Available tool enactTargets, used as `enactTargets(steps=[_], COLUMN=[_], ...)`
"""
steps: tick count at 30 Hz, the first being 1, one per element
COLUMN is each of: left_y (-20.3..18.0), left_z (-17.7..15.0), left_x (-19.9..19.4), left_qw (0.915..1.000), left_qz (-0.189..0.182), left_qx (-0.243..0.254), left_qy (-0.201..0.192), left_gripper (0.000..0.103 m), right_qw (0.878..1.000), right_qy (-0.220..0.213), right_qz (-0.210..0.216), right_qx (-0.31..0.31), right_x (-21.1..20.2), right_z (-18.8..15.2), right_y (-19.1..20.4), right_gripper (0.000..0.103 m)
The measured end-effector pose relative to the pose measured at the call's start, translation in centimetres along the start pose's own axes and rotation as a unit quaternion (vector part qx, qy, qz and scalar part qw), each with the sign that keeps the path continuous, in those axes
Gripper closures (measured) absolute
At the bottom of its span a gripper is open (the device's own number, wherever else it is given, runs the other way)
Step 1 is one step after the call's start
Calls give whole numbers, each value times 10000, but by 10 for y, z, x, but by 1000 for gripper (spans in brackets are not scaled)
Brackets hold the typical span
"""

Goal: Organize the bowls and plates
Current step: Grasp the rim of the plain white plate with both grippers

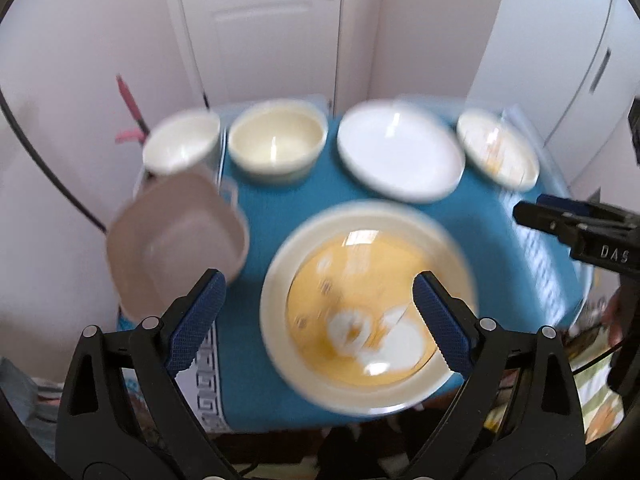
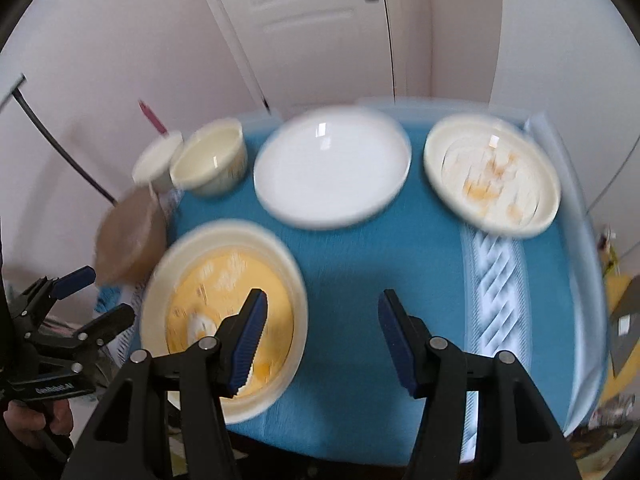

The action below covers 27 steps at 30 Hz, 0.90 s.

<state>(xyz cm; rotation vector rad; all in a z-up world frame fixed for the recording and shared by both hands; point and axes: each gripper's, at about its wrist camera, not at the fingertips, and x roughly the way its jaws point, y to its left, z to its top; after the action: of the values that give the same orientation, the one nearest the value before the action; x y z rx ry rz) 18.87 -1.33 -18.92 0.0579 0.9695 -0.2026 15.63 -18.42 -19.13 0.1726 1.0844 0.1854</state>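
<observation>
A cream plate with a yellow centre [image 1: 360,264] lies at the near edge of the blue tablecloth [image 1: 276,216]. My left gripper [image 1: 318,312] hangs open above it, touching nothing. Behind it sit a white bowl [image 1: 182,142], a cream bowl [image 1: 278,140], a white plate [image 1: 400,152] and a patterned plate [image 1: 498,148]. The right gripper [image 1: 534,208] reaches in from the right. In the right wrist view my right gripper [image 2: 324,336] is open over bare cloth [image 2: 360,260], beside the yellow plate [image 2: 216,276]. The left gripper [image 2: 98,296] shows at the left, open.
A beige square container [image 1: 176,236] overhangs the table's left edge. A pink object [image 1: 128,108] stands by the wall behind the bowls. A white door [image 1: 260,20] and walls close off the back. A hand [image 2: 36,416] holds the left gripper's handle.
</observation>
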Motion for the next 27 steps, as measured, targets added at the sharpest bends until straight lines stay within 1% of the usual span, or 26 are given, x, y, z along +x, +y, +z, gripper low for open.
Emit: enactTargets(steps=[1, 2, 3, 4, 5, 6, 7, 9, 10, 12, 13, 15, 16, 17, 19, 20, 21, 22, 23, 24, 25, 26, 27], left_y=[-4, -9, -12, -14, -19, -24, -27, -33, -35, -42, -44, -39, -37, -35, -35, -34, -32, -30, -31, -31, -31, -31, -31], left_z=[9, 21, 27, 34, 40, 48, 53, 62, 65, 72, 72, 74, 74, 76, 78, 79, 79, 79, 79, 77, 76, 75, 74], left_x=[-5, -10, -12, -13, -12, -9, -6, 3, 8, 26, 34, 55, 65, 78, 96, 106, 120, 133, 145, 154, 164, 170, 174], left_qw=[10000, 9997, 9994, 9990, 9984, 9975, 9966, 9935, 9924, 9905, 9890, 9825, 9793, 9757, 9728, 9711, 9684, 9655, 9634, 9619, 9604, 9597, 9595], left_qz=[1, 21, 40, 46, 36, 10, -13, -155, -168, -37, 9, -67, -115, -133, -67, -59, -94, -100, -103, -117, -106, -64, -34], left_qx=[-39, -120, -202, -304, -444, -630, -772, -1089, -1191, -1376, -1477, -1848, -2001, -2148, -2248, -2292, -2359, -2420, -2444, -2450, -2441, -2421, -2404], left_qy=[-88, -200, -270, -330, -354, -319, -283, -277, -266, -52, 32, 219, 297, 409, 553, 660, 811, 962, 1099, 1211, 1343, 1423, 1469], left_gripper=[4, 1, 0, 0, 0, 0, 0, 0, 0, 0, 0, 0, 0, 0, 1, 1, 5, 14, 19, 27, 31, 32, 34], right_qw=[9999, 9996, 9990, 9981, 9970, 9964, 9962, 9956, 9944, 9906, 9890, 9834, 9811, 9768, 9692, 9641, 9603, 9561, 9537, 9511, 9486, 9451, 9420], right_qy=[-147, -252, -386, -505, -625, -658, -633, -366, -380, -449, -382, -57, 77, 320, 658, 855, 1006, 1192, 1322, 1473, 1596, 1744, 1852], right_qz=[68, 129, 221, 304, 379, 396, 392, 369, 383, 408, 421, 608, 658, 639, 655, 771, 884, 989, 1034, 1093, 1157, 1238, 1298], right_qx=[-32, -64, -111, -167, -254, -345, -454, -780, -910, -1223, -1364, -1706, -1821, -2016, -2283, -2392, -2447, -2489, -2495, -2486, -2476, -2470, -2481], right_x=[-10, -16, -24, -30, -36, -39, -40, -38, -39, -36, -31, -10, 0, 19, 48, 66, 79, 96, 108, 122, 133, 147, 157], right_z=[9, 17, 25, 33, 45, 54, 63, 88, 96, 117, 126, 148, 155, 164, 172, 177, 179, 181, 182, 185, 185, 184, 183], right_y=[-6, -8, -13, -18, -25, -31, -35, -46, -51, -62, -65, -72, -75, -78, -80, -81, -82, -83, -84, -85, -85, -84, -83], right_gripper=[31, 20, 3, 1, 1, 1, 1, 1, 1, 1, 1, 1, 1, 1, 1, 1, 1, 1, 1, 5, 13, 17, 24])
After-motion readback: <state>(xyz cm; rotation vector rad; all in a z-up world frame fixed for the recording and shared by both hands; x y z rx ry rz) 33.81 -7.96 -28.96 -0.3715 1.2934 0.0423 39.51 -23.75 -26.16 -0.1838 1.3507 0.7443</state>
